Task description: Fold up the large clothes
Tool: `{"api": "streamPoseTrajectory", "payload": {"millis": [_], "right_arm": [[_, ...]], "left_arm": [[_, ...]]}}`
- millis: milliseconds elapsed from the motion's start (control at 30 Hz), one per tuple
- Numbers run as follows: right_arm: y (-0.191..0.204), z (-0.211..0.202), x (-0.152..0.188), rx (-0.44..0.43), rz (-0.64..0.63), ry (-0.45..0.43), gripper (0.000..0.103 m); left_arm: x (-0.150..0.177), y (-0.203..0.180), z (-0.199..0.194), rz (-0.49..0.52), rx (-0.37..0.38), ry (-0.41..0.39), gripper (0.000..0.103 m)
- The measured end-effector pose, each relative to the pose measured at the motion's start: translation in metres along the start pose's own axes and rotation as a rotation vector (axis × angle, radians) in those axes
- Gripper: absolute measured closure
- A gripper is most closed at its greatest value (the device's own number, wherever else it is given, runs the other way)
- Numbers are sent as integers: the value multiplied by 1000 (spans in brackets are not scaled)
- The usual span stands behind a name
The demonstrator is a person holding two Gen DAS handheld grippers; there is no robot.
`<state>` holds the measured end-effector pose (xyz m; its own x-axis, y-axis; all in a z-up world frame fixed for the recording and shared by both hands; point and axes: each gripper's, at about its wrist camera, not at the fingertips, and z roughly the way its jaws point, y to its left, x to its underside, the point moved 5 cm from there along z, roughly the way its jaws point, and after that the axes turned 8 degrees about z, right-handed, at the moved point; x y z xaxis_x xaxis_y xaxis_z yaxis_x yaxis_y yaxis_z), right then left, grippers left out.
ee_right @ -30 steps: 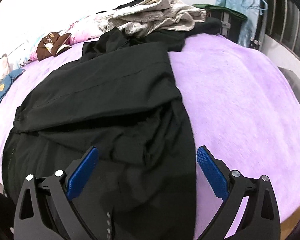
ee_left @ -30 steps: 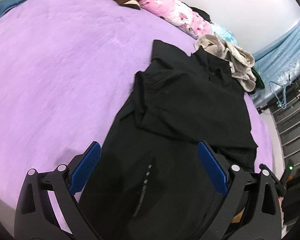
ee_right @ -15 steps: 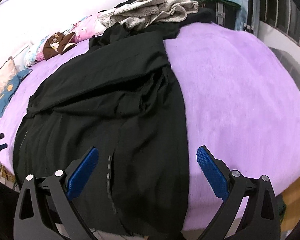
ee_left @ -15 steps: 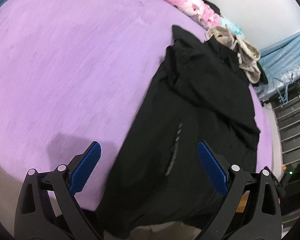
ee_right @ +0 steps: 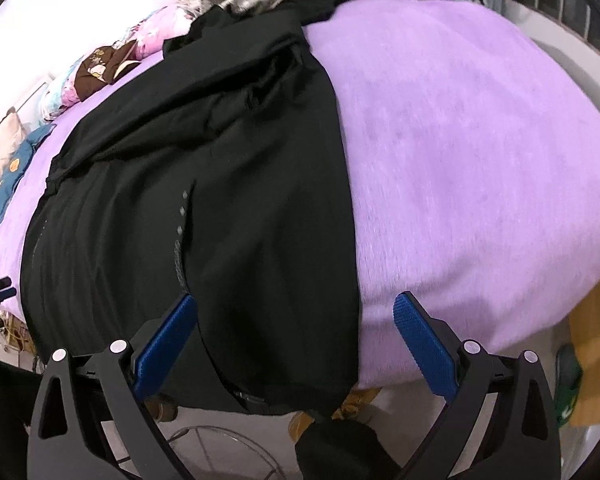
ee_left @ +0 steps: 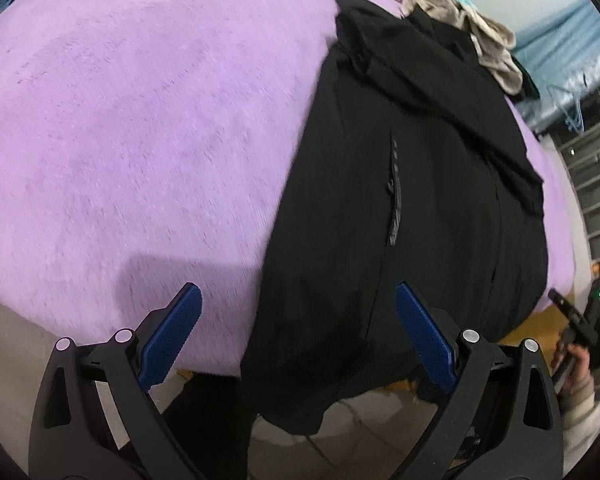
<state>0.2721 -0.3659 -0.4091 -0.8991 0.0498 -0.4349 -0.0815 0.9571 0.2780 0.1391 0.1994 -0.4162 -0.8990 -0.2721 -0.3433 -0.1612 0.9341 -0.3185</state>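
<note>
The black garment (ee_left: 400, 208) lies lengthwise on the purple bed (ee_left: 140, 120), its near hem now hanging over the bed's edge. A second ago both cameras sat close above its crumpled middle; now they have pulled back past the hem and the cloth looks more stretched out. The left claw (ee_left: 296, 336) and right claw (ee_right: 296, 344) are both released, holding nothing. Likely the next grasp is at the hem corners.

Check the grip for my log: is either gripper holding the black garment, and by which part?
Nothing is held. The left gripper and right gripper both hang open above the black garment.
</note>
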Motion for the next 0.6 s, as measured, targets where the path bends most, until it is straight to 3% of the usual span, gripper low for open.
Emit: {"api": "streamPoseTrajectory", "payload": {"millis": [200, 600], "right_arm": [[-8, 13, 10, 4, 14, 23, 6], [-3, 28, 8, -4, 7, 30, 8]], "left_arm": [[14, -6, 14, 35, 17, 35, 10], [10, -12, 26, 31, 28, 53, 11]]}}
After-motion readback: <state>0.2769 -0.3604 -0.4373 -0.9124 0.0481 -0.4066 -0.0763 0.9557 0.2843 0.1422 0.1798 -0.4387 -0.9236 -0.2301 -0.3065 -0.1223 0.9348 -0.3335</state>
